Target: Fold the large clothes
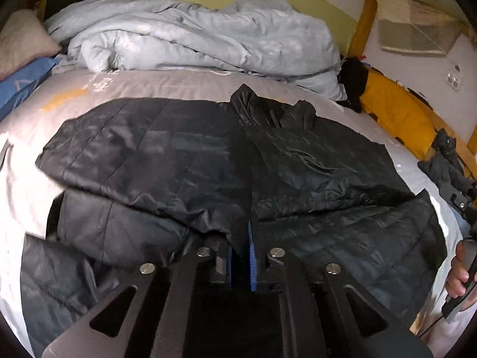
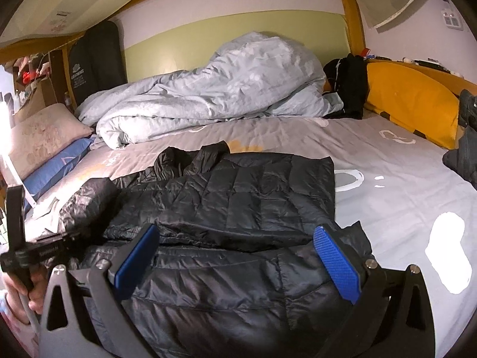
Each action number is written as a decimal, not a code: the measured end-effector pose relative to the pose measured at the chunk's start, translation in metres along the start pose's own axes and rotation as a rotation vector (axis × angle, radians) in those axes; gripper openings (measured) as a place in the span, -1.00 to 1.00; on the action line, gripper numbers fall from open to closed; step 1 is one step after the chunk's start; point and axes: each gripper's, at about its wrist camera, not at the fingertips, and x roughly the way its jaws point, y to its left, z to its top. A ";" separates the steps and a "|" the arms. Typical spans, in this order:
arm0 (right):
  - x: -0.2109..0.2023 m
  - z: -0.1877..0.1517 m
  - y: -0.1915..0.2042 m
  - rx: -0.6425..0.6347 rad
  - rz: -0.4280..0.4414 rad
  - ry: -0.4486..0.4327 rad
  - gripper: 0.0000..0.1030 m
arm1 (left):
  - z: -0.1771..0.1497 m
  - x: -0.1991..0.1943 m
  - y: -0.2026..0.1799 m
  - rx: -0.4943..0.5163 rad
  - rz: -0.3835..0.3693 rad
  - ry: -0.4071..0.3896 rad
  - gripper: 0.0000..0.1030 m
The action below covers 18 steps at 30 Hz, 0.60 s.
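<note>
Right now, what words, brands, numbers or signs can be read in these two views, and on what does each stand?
Nothing reads for certain.
Black hanging garment bag: white logo and lines of text, too blurred to read.
Grey bedsheet: white printed letters, sideways and blurred.
Ceiling panel: small label, too small.
Black puffer jacket: no text visible.

Jacket [image 1: 208, 164] hem under gripper body

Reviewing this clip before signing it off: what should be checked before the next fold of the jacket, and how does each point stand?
1. Left tongs pinch jacket fabric: ok.
2. Right tongs open, nothing gripped: ok.
3. Jacket lies wholly on the bed: ok.
4. Duvet clear of the jacket: ok.
5. Folded side lies smooth: not ok, it is rumpled.
6. Zip closed: cannot tell.
</note>
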 end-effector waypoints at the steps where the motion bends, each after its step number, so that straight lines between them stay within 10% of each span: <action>1: -0.001 0.000 -0.001 0.002 -0.001 -0.003 1.00 | -0.001 -0.006 0.000 -0.004 -0.011 -0.006 -0.57; 7: 0.000 0.001 -0.003 0.010 -0.001 -0.003 1.00 | 0.012 -0.052 0.010 -0.063 -0.058 -0.087 0.16; 18: 0.001 -0.001 -0.001 0.000 -0.002 0.002 1.00 | 0.037 -0.059 0.100 -0.322 0.085 -0.119 0.35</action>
